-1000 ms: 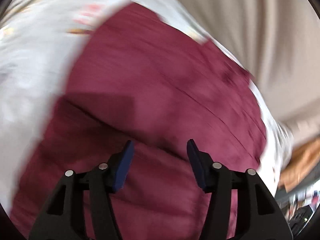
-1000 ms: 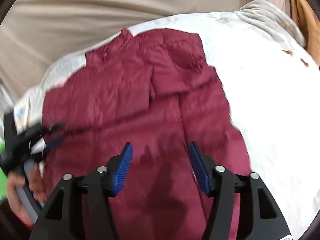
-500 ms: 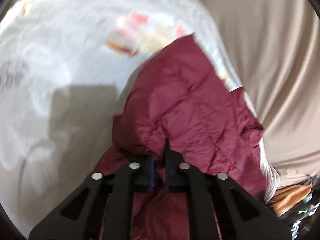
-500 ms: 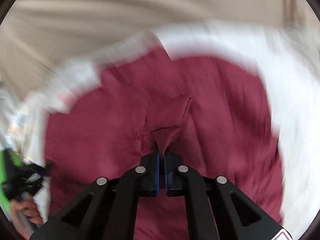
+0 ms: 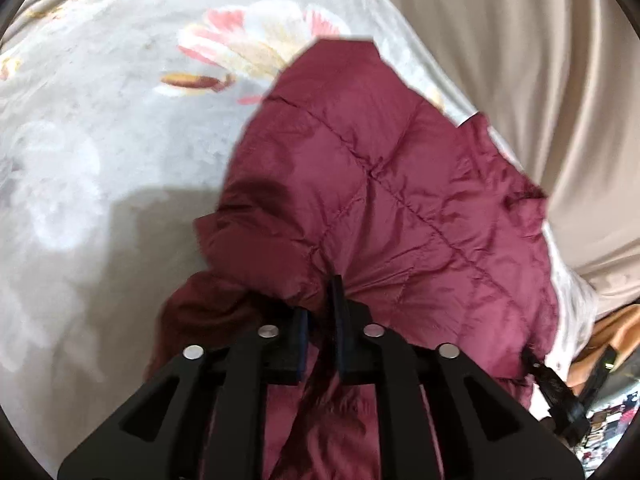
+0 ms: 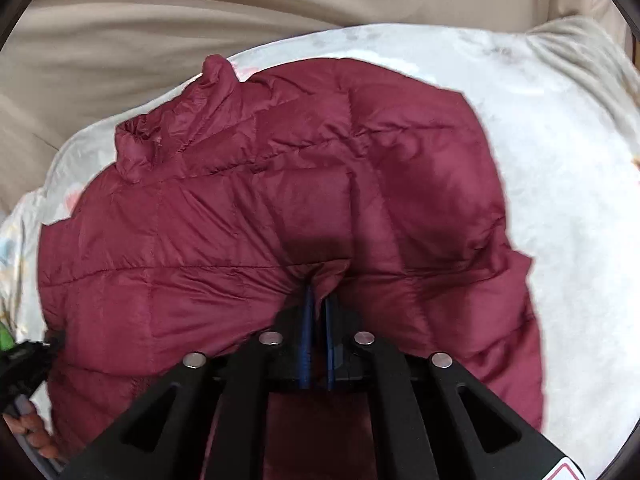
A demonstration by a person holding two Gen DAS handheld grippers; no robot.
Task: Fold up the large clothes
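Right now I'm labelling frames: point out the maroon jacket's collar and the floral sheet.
jacket collar (image 6: 216, 76), right wrist view, raised tip.
floral sheet (image 5: 248, 44), left wrist view, pink flower print.

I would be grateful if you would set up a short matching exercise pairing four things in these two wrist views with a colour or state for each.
Things:
1. jacket
2. bedspread
3. curtain
4. right claw

Descriptions:
A. beige, in folds
B. pale, with a pink flower print
C. pinching a fold of fabric
D. maroon, quilted

Pairs: 1-D, 2-B, 3-A, 4-C
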